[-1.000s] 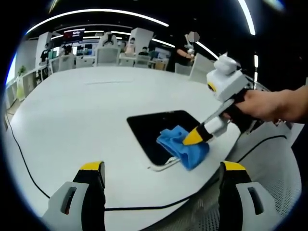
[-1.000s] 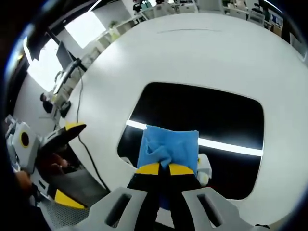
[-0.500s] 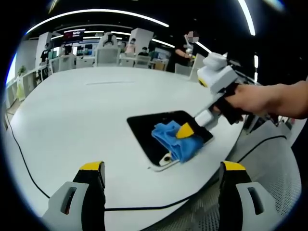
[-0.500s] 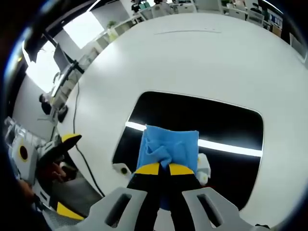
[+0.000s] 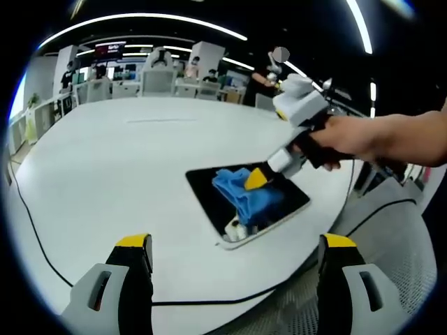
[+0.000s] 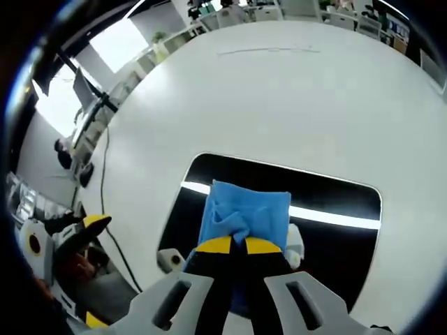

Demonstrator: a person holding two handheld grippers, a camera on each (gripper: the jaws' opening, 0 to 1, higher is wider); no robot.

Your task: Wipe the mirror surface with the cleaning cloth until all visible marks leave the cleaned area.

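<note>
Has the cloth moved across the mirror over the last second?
Yes. In the left gripper view, the blue cloth, held by the right tongs, has slid from the mirror's near edge toward its far side.

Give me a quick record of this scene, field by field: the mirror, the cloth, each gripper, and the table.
mirror: dark rectangular mirror lying flat on the table, a light strip reflected across it
cloth: blue cloth on the mirror
right gripper: right gripper shut on the cloth, pressing it to the glass
left gripper: left gripper open, held off the near table edge, holding nothing
table: large white round table, a black cable along its near edge
</note>
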